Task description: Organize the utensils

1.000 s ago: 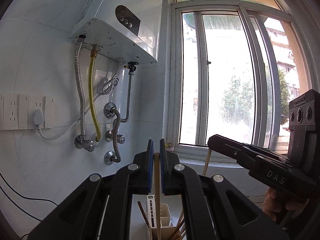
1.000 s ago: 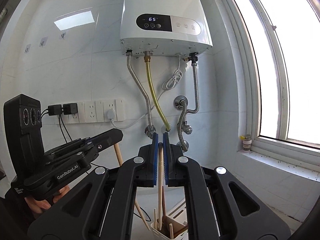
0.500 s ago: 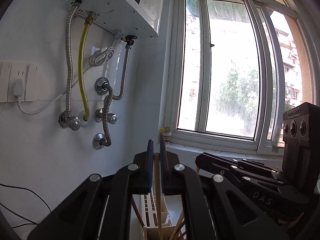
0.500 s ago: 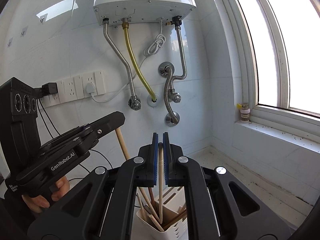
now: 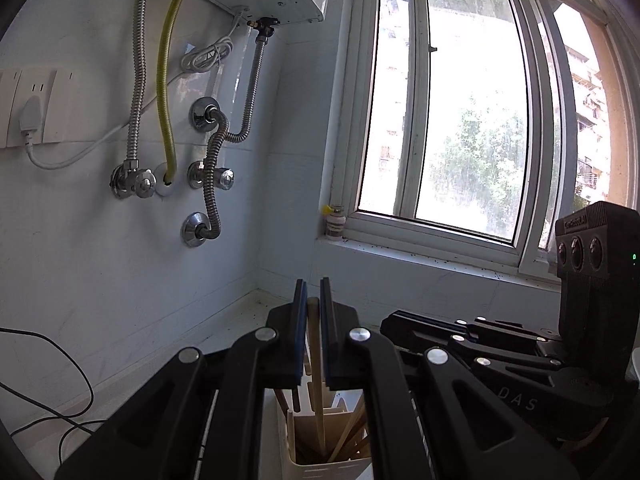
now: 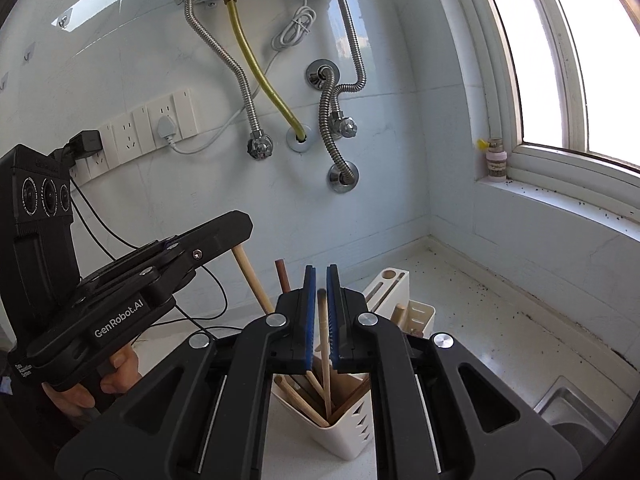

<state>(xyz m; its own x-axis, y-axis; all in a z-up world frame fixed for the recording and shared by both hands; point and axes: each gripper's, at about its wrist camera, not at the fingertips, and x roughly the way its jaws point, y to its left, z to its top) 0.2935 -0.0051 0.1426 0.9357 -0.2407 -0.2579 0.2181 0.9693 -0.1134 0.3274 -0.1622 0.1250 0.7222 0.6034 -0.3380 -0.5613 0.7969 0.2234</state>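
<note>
Left black two-finger gripper with blue pads (image 5: 313, 322) pointed slightly downward, jaws nearly closed, thin pale wooden chopstick (image 5: 316, 364) seen between pads. Right black two-finger gripper with blue pads (image 6: 321, 316) angled slightly downward, jaws opening, thin wooden chopstick (image 6: 325, 344) between pads, small gaps seen. Left gripper handle gripped by person's hand (image 6: 100, 386).
</note>
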